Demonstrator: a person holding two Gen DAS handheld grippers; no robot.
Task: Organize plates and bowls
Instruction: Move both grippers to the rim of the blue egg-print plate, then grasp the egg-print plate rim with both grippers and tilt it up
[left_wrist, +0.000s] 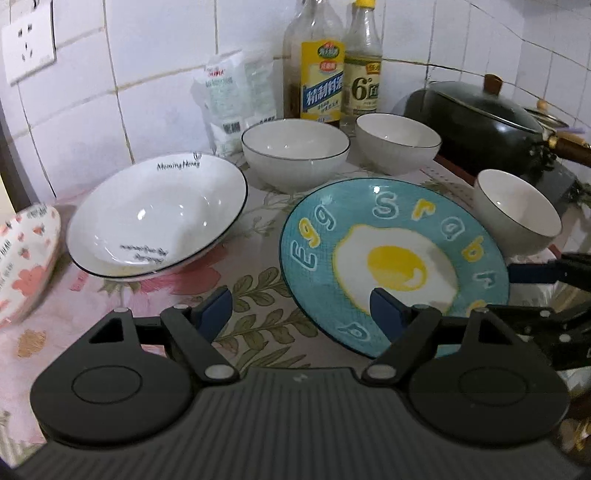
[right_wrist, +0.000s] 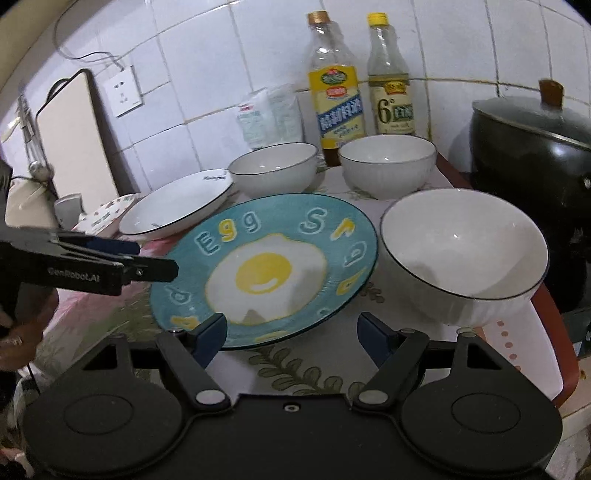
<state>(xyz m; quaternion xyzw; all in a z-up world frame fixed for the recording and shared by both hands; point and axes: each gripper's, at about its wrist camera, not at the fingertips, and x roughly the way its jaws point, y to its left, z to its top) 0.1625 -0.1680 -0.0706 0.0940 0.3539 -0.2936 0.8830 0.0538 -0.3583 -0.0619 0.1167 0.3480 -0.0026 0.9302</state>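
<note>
A blue plate with a fried-egg picture lies in the middle of the flowered cloth. My left gripper hovers open at its near left rim, with nothing between the fingers. My right gripper hangs open over the same plate's near edge, also empty. A white deep plate marked "Morning Honey" lies tilted on the left, beside a floral plate. Two white bowls stand at the back. A third white bowl sits right of the blue plate.
Two sauce bottles and a white bag stand against the tiled wall. A black lidded wok fills the right side. A cutting board leans at the left by a wall socket.
</note>
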